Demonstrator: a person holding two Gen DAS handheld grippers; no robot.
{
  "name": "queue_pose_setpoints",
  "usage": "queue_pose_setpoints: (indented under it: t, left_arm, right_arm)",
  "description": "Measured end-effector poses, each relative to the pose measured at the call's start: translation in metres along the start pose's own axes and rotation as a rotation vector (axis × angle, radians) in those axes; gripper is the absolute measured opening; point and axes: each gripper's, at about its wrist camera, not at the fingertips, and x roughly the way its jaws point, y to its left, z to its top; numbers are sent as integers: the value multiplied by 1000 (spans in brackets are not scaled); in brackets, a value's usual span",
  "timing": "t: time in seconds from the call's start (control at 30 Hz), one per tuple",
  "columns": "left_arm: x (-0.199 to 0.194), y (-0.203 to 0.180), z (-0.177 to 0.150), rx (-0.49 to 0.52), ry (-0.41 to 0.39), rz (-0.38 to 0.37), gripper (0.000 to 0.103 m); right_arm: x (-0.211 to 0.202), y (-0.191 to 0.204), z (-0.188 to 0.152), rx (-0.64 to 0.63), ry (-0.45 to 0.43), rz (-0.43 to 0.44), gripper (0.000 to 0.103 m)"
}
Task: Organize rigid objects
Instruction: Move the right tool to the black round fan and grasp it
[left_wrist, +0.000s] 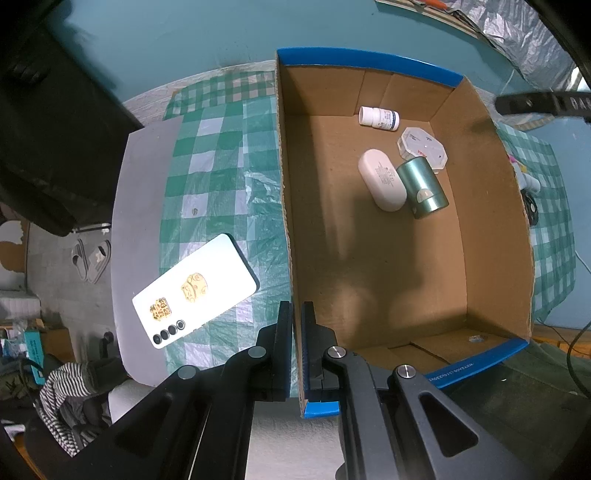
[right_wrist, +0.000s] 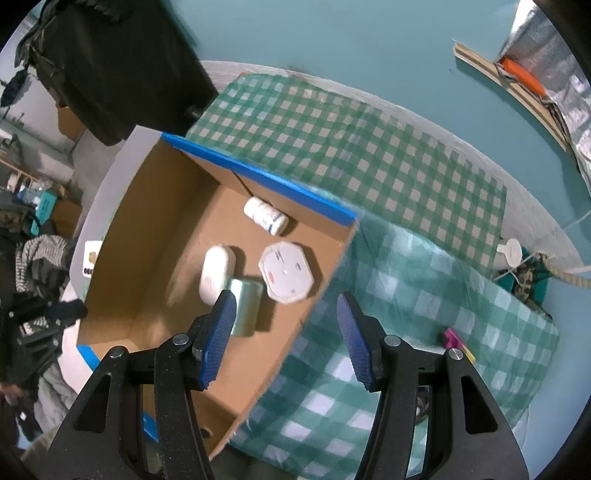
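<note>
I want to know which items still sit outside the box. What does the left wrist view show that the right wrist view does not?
Only the left wrist view shows the whole white phone lying face down on the checkered cloth beside the box, and the left gripper shut on the cardboard box wall.

Only the right wrist view shows the right gripper, open and empty, and a pink item on the cloth.

Both show the white bottle, octagonal case, white oval case and green tin inside the box.
</note>
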Motion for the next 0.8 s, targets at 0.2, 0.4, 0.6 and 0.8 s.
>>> queue_pose_setpoints:
  t: [0.2,0.4,0.6,0.8]
  left_arm:
    - [0,0,0,0,1,1,3]
    - [1,-1,2,3,7,8,4]
    - [2,-1,2,3,10,15,3]
    - [1,-1,2,2,9,17,4]
  right_arm:
    - [-2,-22,-25,67,15,-6,57]
    - [-4,-57,-52,157,39,-32,57]
    - [-2,-93,-80,251,65,-61,58]
    - [5,-118,-104,310,92,-88,66]
